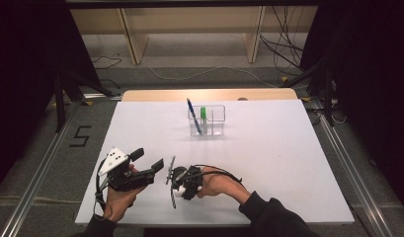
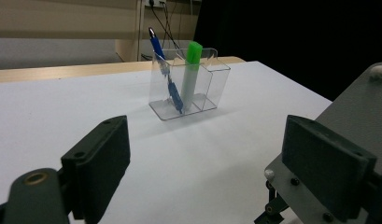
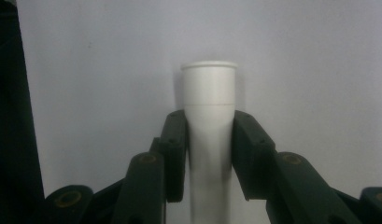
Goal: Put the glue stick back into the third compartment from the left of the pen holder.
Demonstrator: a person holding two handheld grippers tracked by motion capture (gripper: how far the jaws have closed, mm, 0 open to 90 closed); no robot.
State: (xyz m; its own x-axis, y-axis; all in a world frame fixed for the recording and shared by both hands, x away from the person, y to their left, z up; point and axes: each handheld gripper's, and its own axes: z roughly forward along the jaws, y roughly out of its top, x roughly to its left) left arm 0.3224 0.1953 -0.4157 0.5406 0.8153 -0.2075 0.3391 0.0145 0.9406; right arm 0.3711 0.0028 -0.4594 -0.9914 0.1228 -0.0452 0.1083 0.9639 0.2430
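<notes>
Two black jaws close on a white tube (image 3: pixel 209 135) in the middle of the right gripper view, one pad against each side of it just below its wider end piece. The tube runs straight up from the bottom edge of that frame and ends a little above the pads, over plain white table. In the high view the right gripper (image 1: pixel 176 180) sits low and just left of centre, held by the person's right hand (image 1: pixel 217 181), whose dark sleeve comes in from the lower right; only a small pale bit of the tube can be made out there, at the gripper's front.

Just to its left in the high view is the left gripper (image 1: pixel 151 159), with a grey plate on top, held in the left hand (image 1: pixel 118 200) at the lower left. Its jaws stand wide apart with nothing between them; in the left gripper view they frame bare white table at the lower left and lower right.

Farther up the white table (image 1: pixel 268 163), near the top centre of the high view, stands a clear plastic holder (image 1: pixel 213 121) with compartments. A blue pen (image 1: pixel 192 112) leans in it, and a green-capped marker (image 1: pixel 203 118) stands upright just beside the pen. In the left gripper view the holder sits at upper centre, well apart from both grippers.
</notes>
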